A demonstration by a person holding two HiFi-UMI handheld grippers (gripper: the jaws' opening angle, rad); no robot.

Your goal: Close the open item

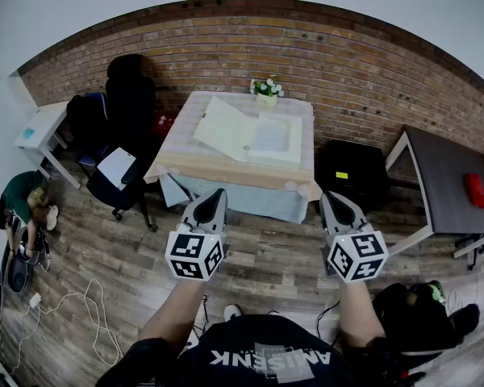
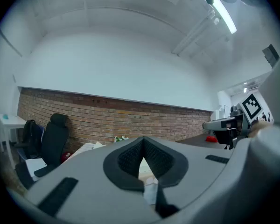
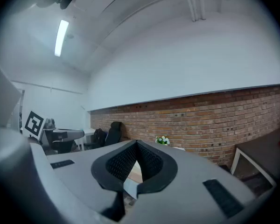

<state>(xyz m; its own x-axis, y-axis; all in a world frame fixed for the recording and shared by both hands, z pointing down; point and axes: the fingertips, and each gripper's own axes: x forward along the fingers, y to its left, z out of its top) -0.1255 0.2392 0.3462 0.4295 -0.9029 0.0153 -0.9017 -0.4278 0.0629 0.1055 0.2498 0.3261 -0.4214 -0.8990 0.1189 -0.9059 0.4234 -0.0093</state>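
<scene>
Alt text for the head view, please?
A white box lies with its lid open on a table by a brick wall. The left gripper and right gripper, both shut and empty, hang side by side over the wood floor short of it.

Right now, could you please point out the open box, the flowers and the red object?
open box (image 1: 234,131), head view, on its raised lid.
flowers (image 1: 267,88), head view, on the white blossoms.
red object (image 1: 474,189), head view, on its top face.
</scene>
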